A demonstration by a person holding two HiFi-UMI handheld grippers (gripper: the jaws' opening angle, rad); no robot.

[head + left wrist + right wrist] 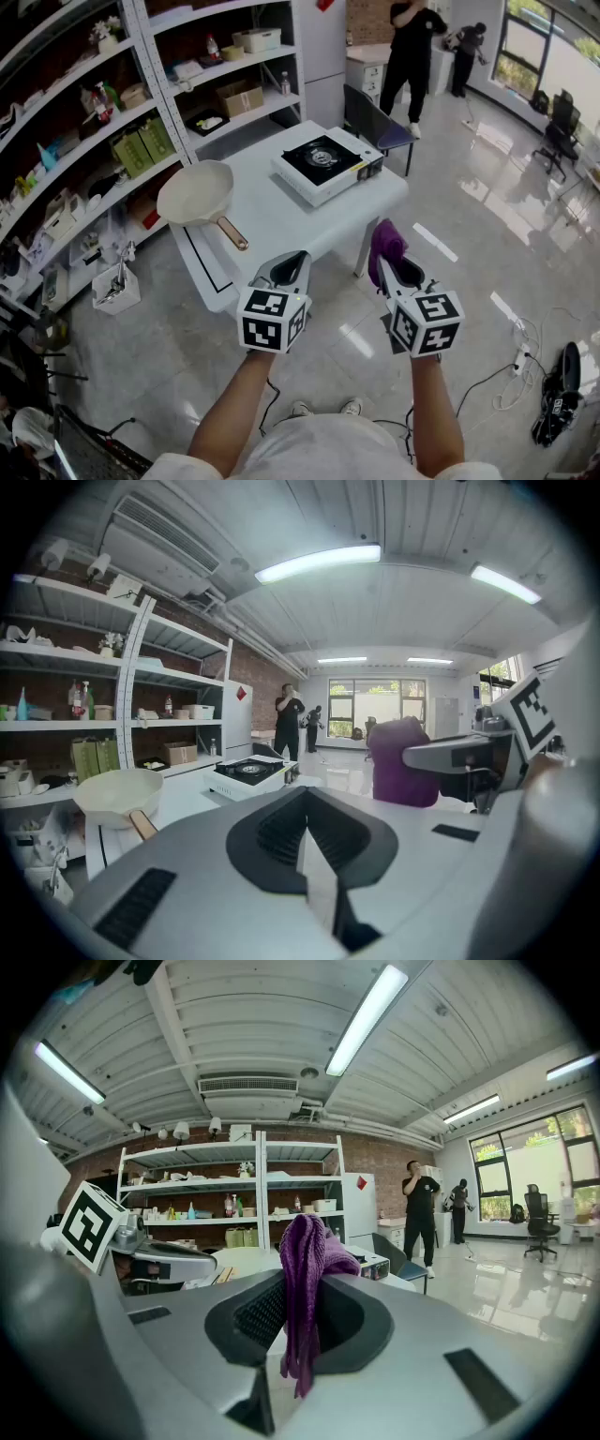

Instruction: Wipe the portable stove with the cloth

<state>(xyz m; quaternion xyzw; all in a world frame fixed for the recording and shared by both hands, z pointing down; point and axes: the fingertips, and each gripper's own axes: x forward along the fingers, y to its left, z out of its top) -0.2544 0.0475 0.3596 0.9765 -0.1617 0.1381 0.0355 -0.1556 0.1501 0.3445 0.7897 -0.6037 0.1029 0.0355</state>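
Observation:
The portable stove (326, 164), white with a black top and burner, sits on the far right part of the white table (272, 211); the left gripper view also shows the stove (248, 772). My right gripper (387, 263) hovers in front of the table over the floor, shut on a purple cloth (385, 239). That cloth (307, 1269) stands up between the jaws of this gripper (305, 1290) and hangs down a little. My left gripper (292, 261) is held beside it, shut with nothing in it (306, 803). Both are well short of the stove.
A cream frying pan (197, 192) with a wooden handle lies on the table's left part. Loaded metal shelves (141, 103) stand to the left, a dark chair (380, 127) behind the table. Two people (412, 47) stand far back. Cables (525, 361) lie on the floor at right.

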